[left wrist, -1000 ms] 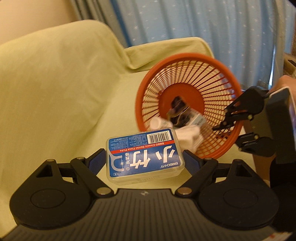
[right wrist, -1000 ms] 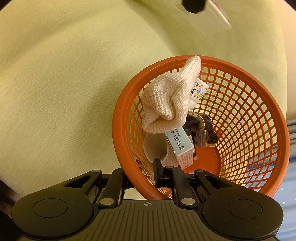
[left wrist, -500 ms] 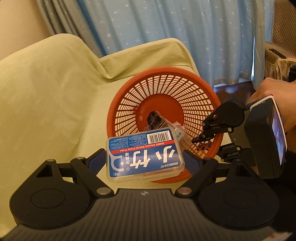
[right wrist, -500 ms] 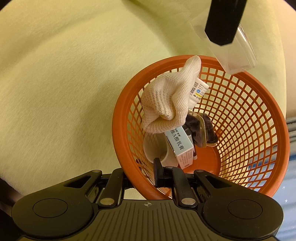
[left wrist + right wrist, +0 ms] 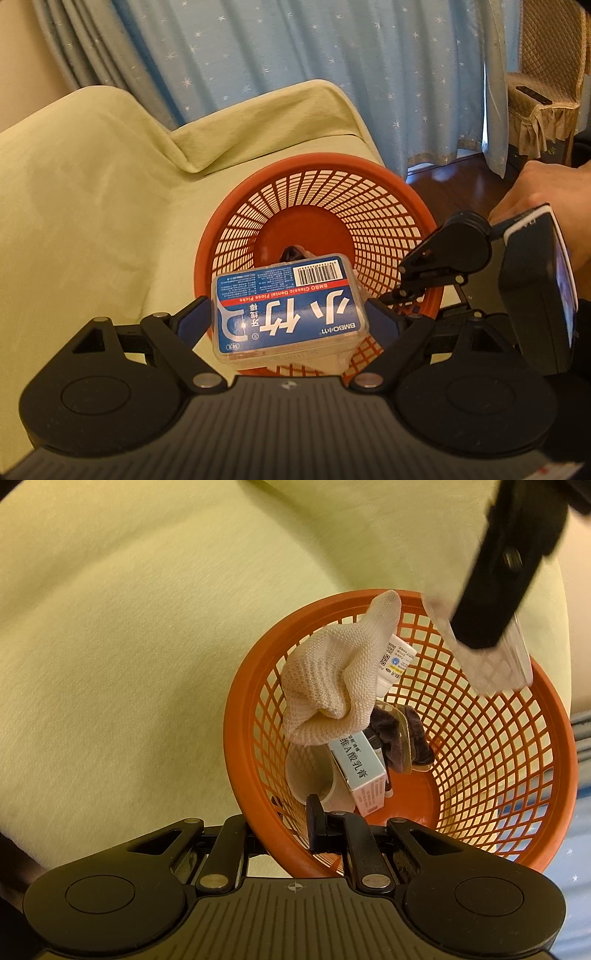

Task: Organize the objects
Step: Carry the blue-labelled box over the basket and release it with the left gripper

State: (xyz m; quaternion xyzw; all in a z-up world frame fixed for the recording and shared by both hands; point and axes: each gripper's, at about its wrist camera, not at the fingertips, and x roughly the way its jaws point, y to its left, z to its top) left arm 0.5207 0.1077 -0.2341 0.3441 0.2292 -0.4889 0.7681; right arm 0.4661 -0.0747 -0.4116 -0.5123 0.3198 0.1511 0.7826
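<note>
1. Since a second ago, the left gripper (image 5: 290,317) is carrying the floss pick box (image 5: 288,308), clamped between its pads, over the orange basket (image 5: 388,184).
2. Pinching the basket's near rim, the right gripper (image 5: 295,823) is tilting it on the yellow-green sofa (image 5: 129,646).
3. Inside are lying a knit glove (image 5: 332,679) and a white carton (image 5: 360,771).

floss box (image 5: 288,306) reads "bmbo classic dental floss picks".

Carried the floss box (image 5: 288,306) in the left tongs (image 5: 288,321) from outside the orange basket (image 5: 255,716) to over its rim.
</note>
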